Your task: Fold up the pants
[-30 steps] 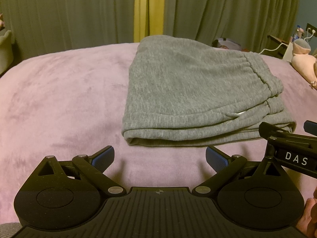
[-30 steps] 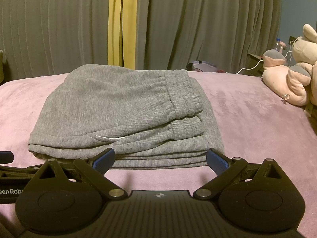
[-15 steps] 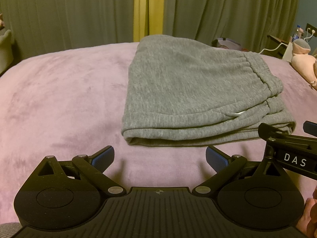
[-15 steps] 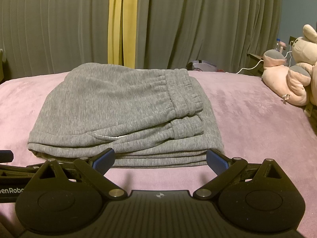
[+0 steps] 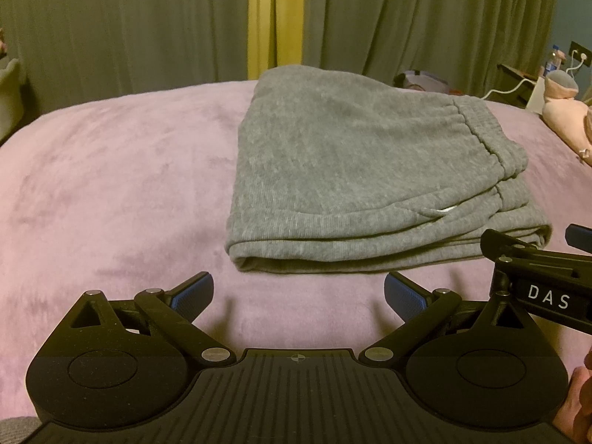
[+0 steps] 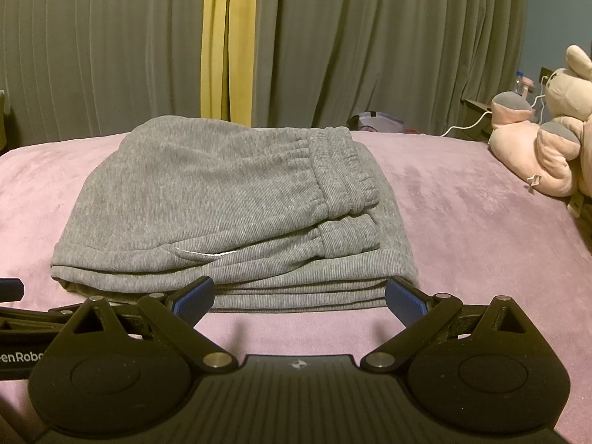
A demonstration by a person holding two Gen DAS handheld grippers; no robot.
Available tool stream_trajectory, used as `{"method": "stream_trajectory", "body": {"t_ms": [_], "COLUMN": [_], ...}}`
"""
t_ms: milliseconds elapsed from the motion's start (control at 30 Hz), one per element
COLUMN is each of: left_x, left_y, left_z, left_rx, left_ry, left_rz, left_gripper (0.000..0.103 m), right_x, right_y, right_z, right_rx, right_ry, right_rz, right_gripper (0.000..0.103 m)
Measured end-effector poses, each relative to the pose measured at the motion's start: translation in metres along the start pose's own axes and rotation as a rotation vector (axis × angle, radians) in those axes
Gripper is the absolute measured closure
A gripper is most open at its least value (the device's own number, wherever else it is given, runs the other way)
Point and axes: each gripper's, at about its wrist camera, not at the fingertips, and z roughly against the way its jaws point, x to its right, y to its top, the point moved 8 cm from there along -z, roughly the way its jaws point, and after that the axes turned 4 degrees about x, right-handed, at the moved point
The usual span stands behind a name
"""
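With pants (image 6: 229, 207) lying folded on the bed (image 5: 111, 185) just ahead of both tongs, left tongs (image 5: 298, 296) and right tongs (image 6: 299, 298) spread, empty; folding looks complete, next: withdraw.

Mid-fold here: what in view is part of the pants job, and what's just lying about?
Job:
grey pants, folded on the bed
left gripper, open
right gripper, open

Lying about:
pink plush toy
curtains
white cable
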Motion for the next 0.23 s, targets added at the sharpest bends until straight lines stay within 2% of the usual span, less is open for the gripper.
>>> {"method": "stream_trajectory", "body": {"t_ms": [233], "left_x": [0.0], "left_y": [-0.0005], "left_z": [-0.0005], "left_rx": [-0.002], "left_ry": [-0.002], "left_rz": [-0.005], "left_gripper": [0.001], "right_x": [-0.0002], "right_y": [-0.0015], "right_z": [0.0003], "right_rx": [-0.001], "right_ry": [-0.004], "right_rz": [0.002], "right_gripper": [0.004]}}
